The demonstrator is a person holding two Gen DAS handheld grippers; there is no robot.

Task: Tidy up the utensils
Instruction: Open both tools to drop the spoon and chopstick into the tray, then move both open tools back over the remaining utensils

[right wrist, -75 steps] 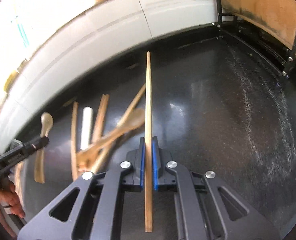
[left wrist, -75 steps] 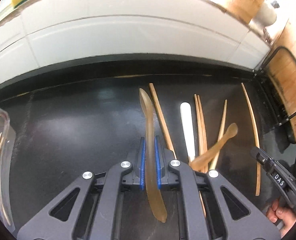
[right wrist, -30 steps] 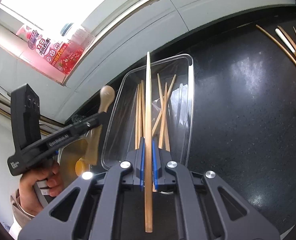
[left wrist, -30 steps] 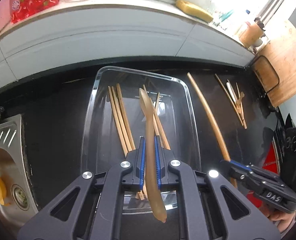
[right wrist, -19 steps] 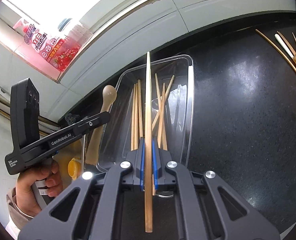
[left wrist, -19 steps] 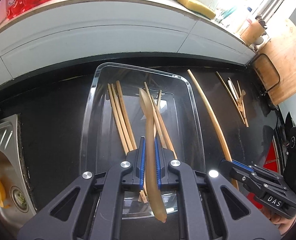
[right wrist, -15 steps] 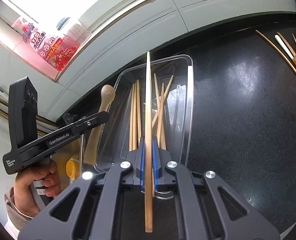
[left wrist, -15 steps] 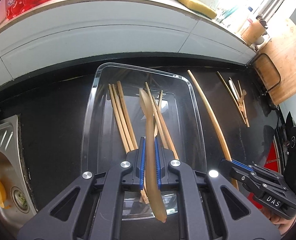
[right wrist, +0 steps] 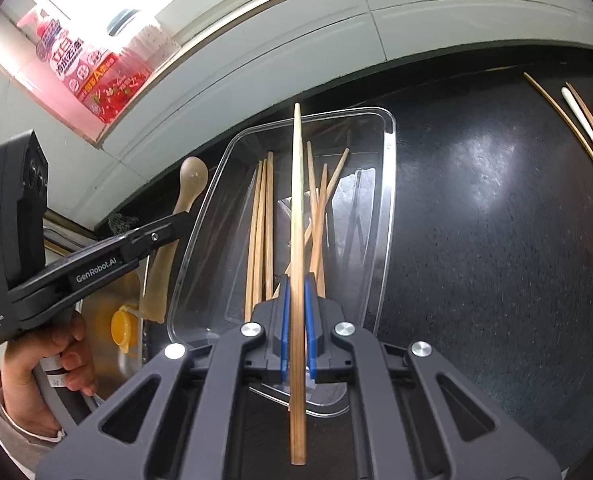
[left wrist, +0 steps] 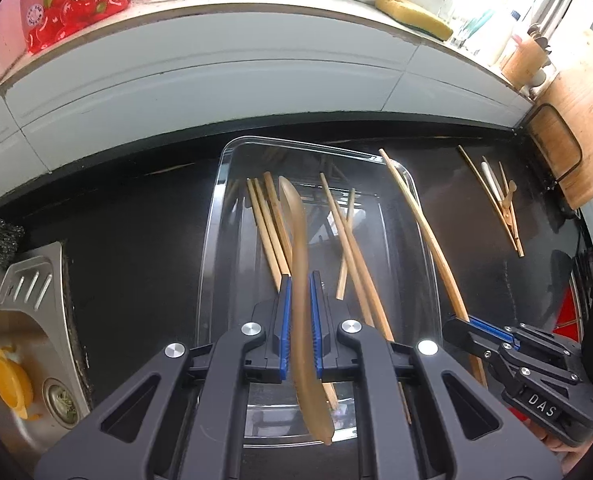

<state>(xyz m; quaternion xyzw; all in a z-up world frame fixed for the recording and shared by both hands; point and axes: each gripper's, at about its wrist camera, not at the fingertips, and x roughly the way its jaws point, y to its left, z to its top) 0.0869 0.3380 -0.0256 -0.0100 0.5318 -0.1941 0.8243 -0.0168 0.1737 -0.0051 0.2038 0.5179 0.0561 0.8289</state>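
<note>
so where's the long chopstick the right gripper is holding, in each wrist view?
Left wrist: the long chopstick slants along the right edge of the clear tray, its lower end clamped in the right gripper at lower right.
Right wrist: centre frame, running straight up from the right gripper over the clear tray.
Shared landmark: the clear tray with chopsticks lying in it.

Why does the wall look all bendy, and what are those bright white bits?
Left wrist view: the fisheye lens curves the straight tiled wall, and window light washes out the top right. Right wrist view: the same bending, a shiny glare patch on the black counter, and reflections on the clear tray.
</note>
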